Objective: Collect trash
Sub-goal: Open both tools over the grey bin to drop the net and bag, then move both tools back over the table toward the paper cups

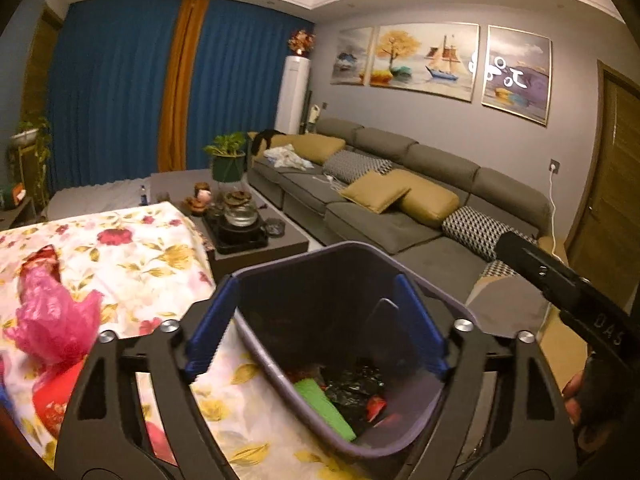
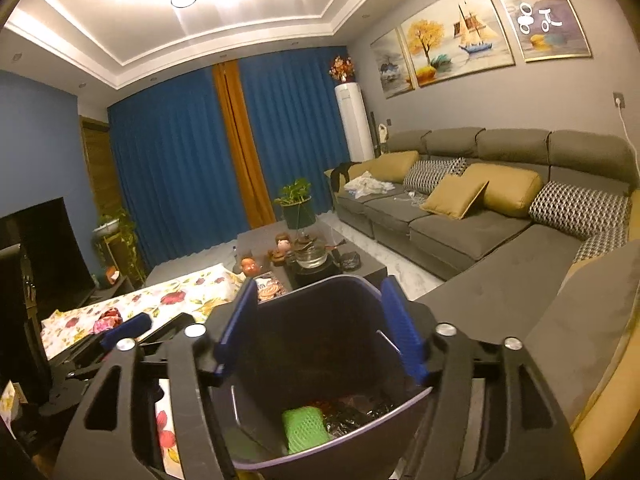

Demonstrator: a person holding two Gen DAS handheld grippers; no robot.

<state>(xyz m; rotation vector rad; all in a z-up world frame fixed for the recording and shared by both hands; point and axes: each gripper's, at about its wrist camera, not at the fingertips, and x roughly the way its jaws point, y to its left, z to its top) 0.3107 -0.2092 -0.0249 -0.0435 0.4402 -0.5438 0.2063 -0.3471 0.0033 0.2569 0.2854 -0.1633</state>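
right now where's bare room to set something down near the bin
Free: the flowered cloth between the pink plastic bag and the dark purple plastic bin, and the grey sofa seat right of the bin. Crowded: the dark coffee table with its tea tray and glass kettle.

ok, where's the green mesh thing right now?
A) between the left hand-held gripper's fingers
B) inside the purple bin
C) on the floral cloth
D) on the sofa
B: the green mesh piece lies at the bottom of the purple bin beside dark crumpled trash, clear of both open hand-held grippers.
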